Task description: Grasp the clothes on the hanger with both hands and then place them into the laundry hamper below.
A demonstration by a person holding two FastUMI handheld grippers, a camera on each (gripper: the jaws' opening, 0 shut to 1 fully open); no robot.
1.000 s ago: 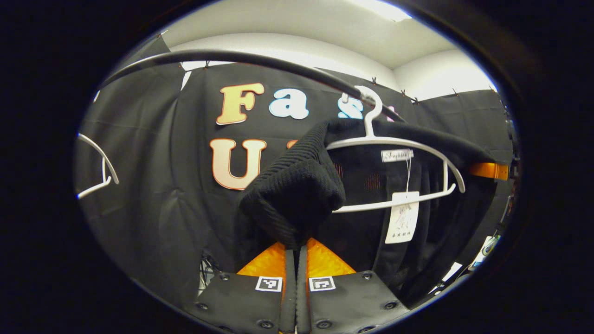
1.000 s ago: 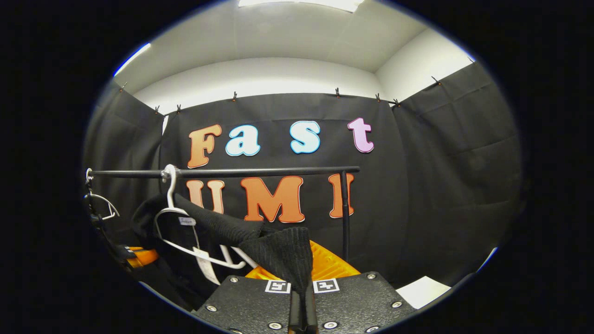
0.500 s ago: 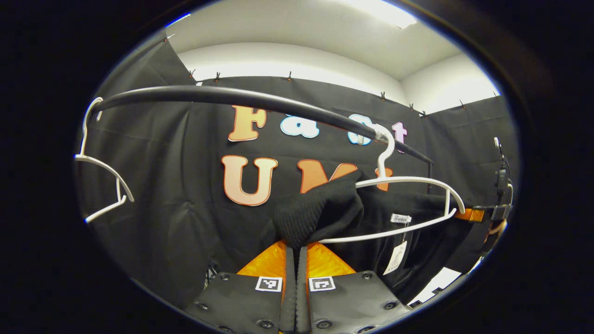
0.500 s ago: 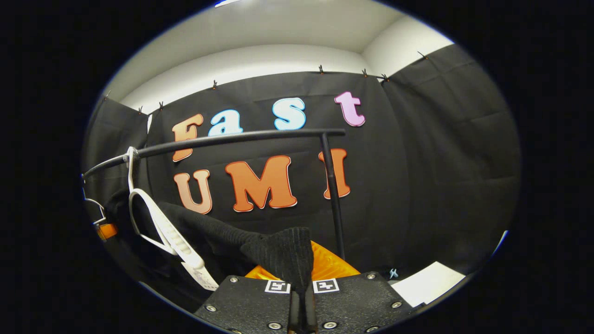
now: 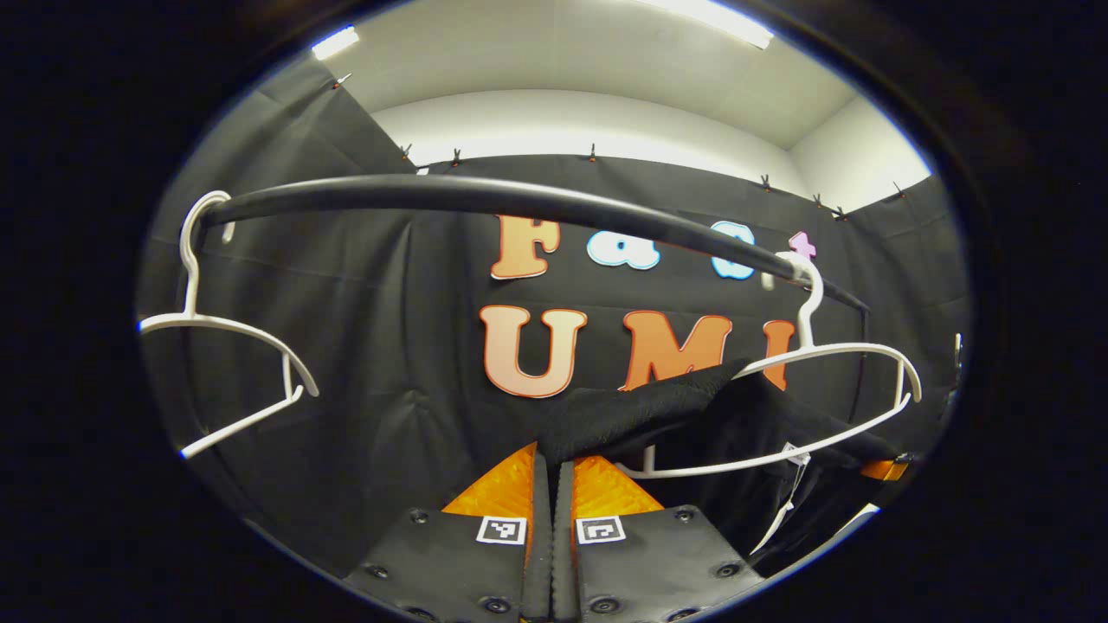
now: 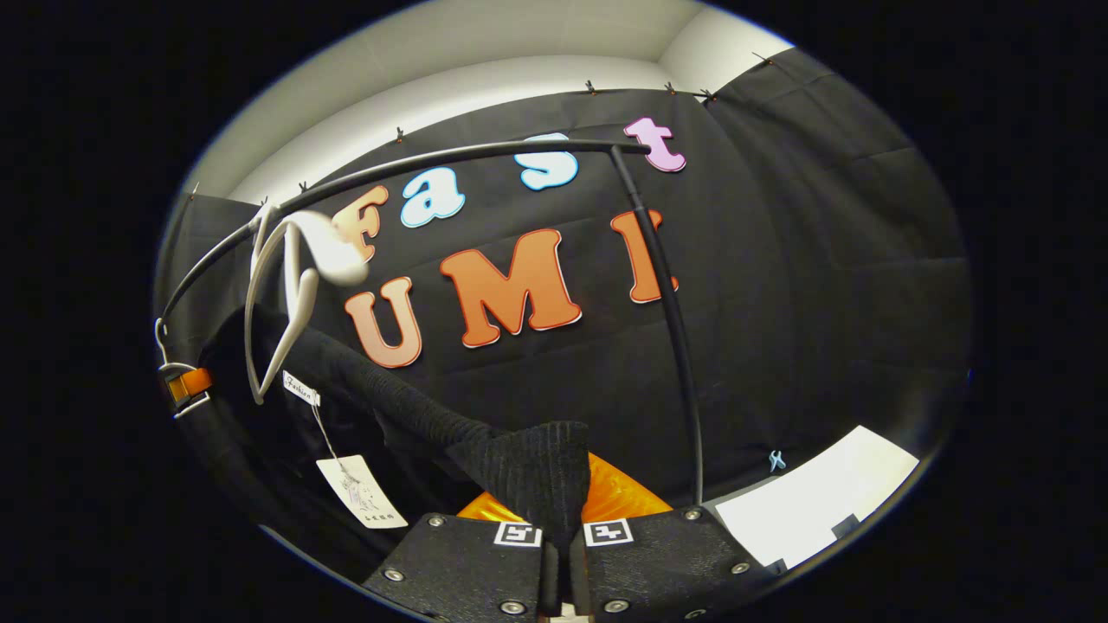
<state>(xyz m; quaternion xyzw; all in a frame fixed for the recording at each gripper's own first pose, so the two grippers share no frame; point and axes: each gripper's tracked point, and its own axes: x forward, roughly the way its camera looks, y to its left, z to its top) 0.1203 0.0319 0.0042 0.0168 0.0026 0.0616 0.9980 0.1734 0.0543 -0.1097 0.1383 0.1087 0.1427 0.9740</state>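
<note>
Both hand-held grippers grasp the black sweater [image 5: 632,415]: the left hand-held gripper [image 5: 552,472] pinches it at 12 o'clock, the right hand-held gripper [image 6: 561,510] likewise. The white hanger [image 5: 831,381] hangs on the rail [image 5: 485,197] at 2 o'clock.

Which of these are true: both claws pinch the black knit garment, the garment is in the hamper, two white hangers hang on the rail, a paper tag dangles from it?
1. Both claws pinch the black knit garment: true; left claw and right claw each grip it.
2. The garment is in a hamper: false; it hangs below the white plastic hanger.
3. Two white hangers hang on the black metal rail: true; a bare white hanger hangs too.
4. A paper tag dangles from it: true.
</note>
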